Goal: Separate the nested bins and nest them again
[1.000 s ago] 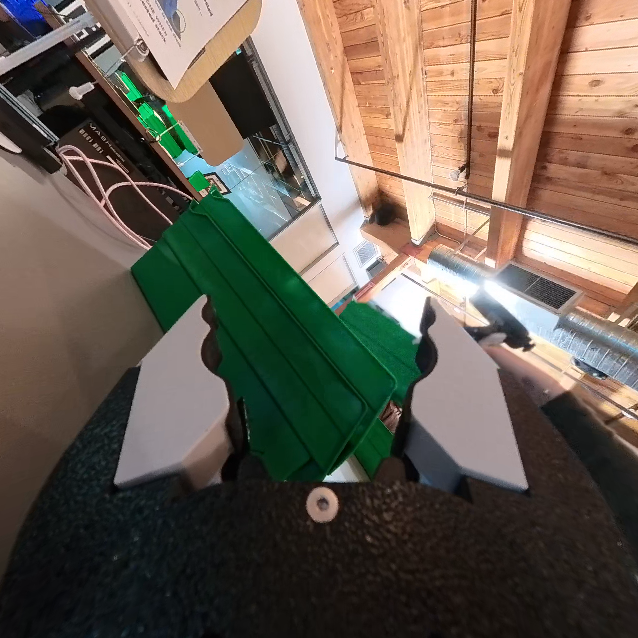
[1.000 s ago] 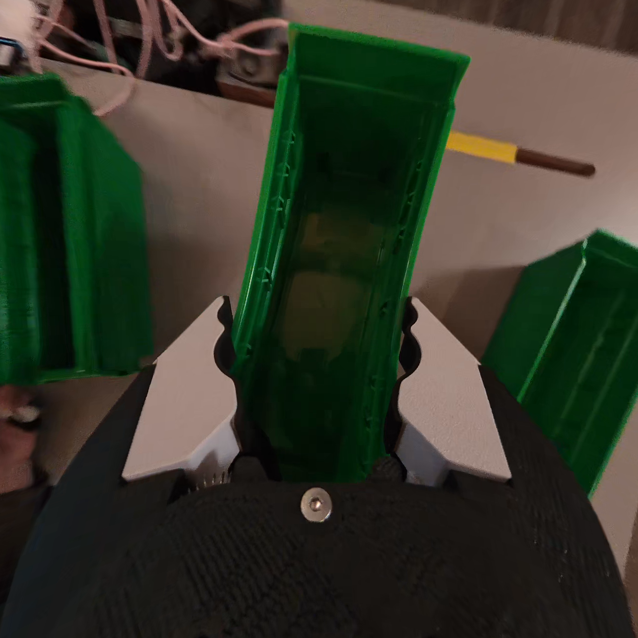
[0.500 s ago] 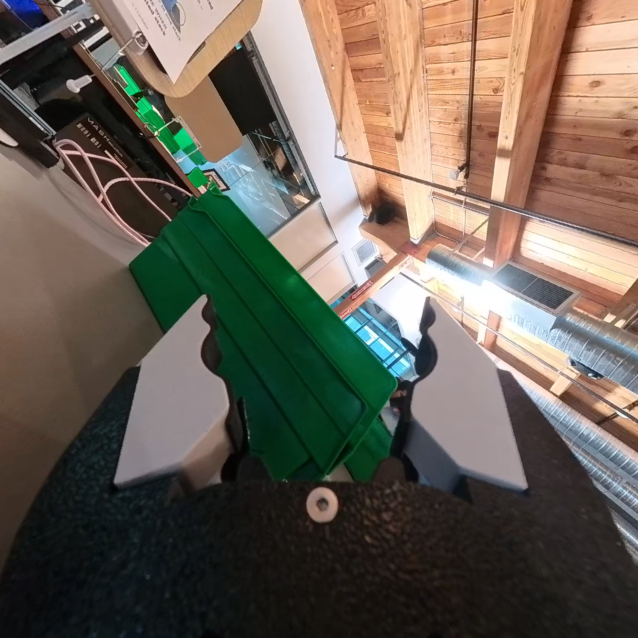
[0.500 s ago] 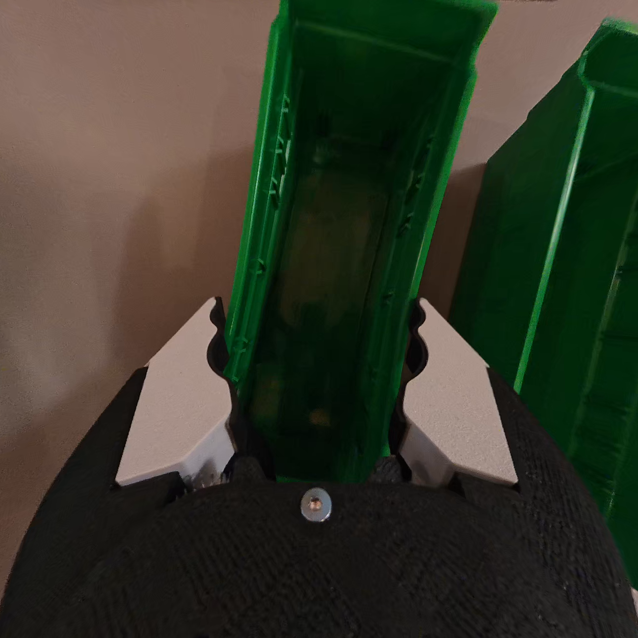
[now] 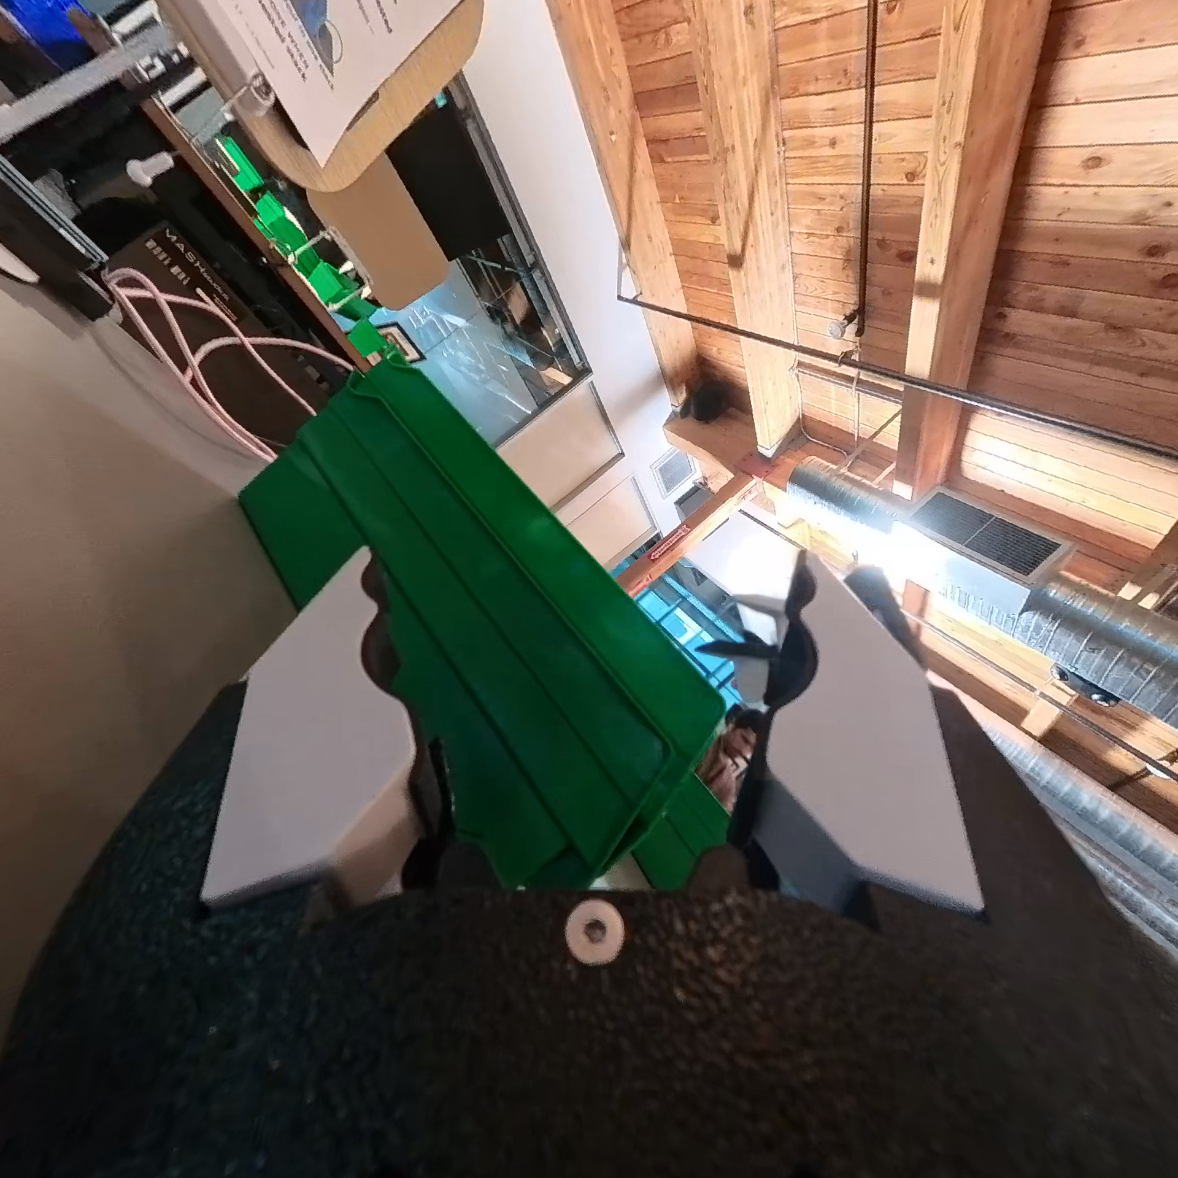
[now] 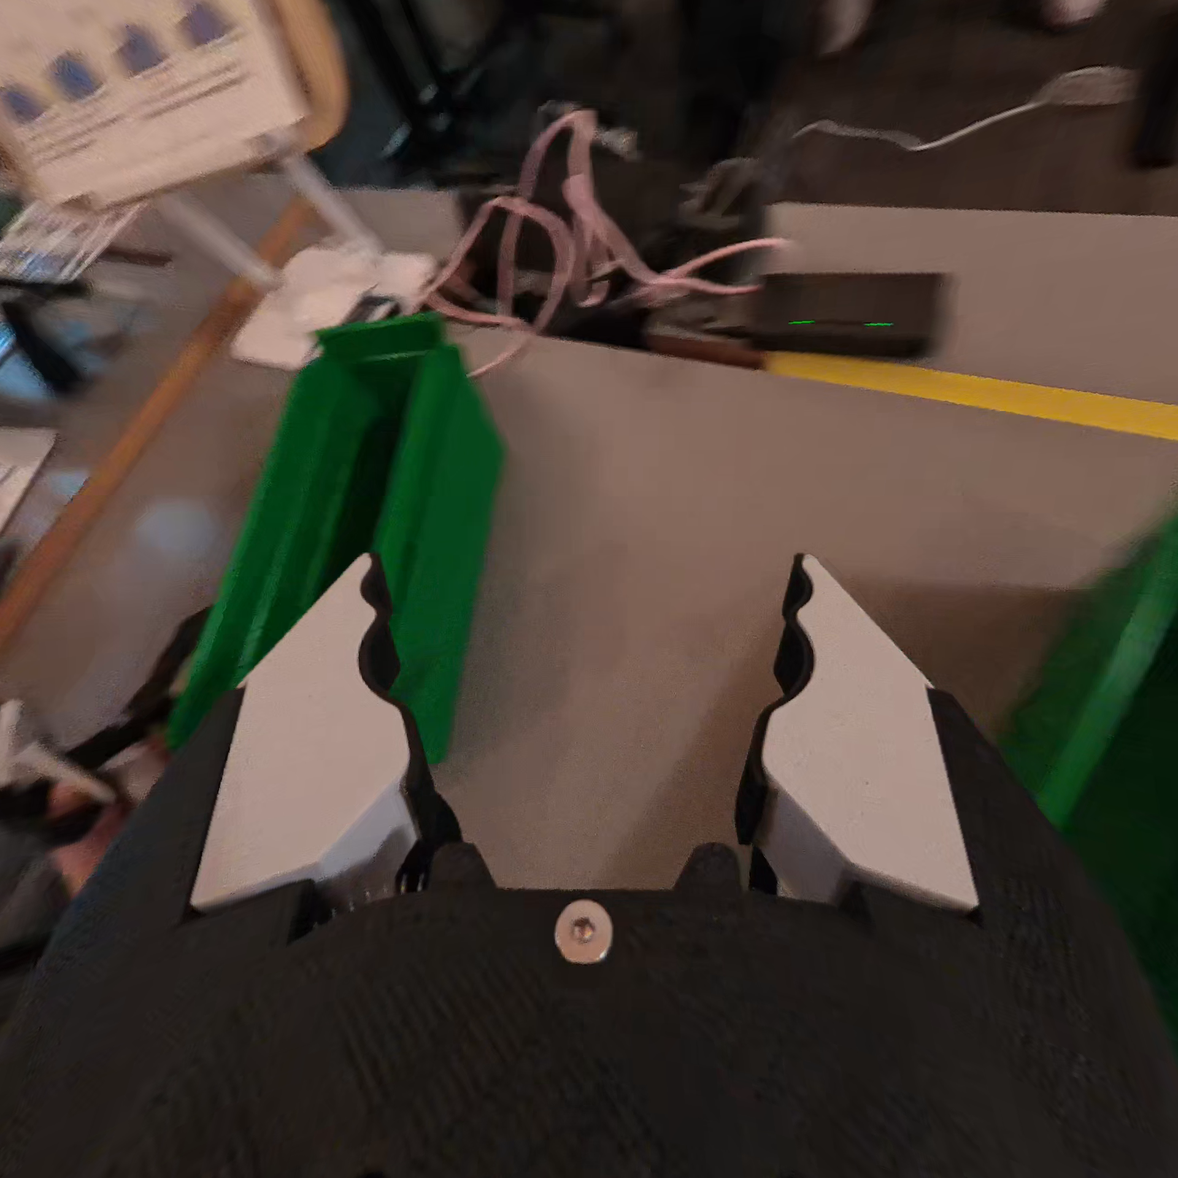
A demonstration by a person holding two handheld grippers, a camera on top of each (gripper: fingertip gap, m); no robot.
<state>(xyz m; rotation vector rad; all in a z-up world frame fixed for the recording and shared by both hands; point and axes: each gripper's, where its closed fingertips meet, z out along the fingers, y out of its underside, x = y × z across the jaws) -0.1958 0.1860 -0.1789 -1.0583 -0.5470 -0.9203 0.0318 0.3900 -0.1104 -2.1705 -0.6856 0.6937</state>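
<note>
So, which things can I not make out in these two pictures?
- Left wrist view: the green bin shows only its outside; its inside faces away.
- Left wrist view: whether the left hand-held gripper clamps the bin; the bin hides the contact.
- Right wrist view: second bin, cut off by the right edge and blurred.

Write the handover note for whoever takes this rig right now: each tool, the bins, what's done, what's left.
Left tool: a green bin sits between its fingers, tilted up off the table; whether it is clamped cannot be told.
Right tool: open and empty over the table; view is motion-blurred.
Bins: the left tool's bin appears at left in the right wrist view; a second green bin sits at the right edge.
Done: at least these two bins are apart.
Left: nest them again; any other bins are out of view.
</note>
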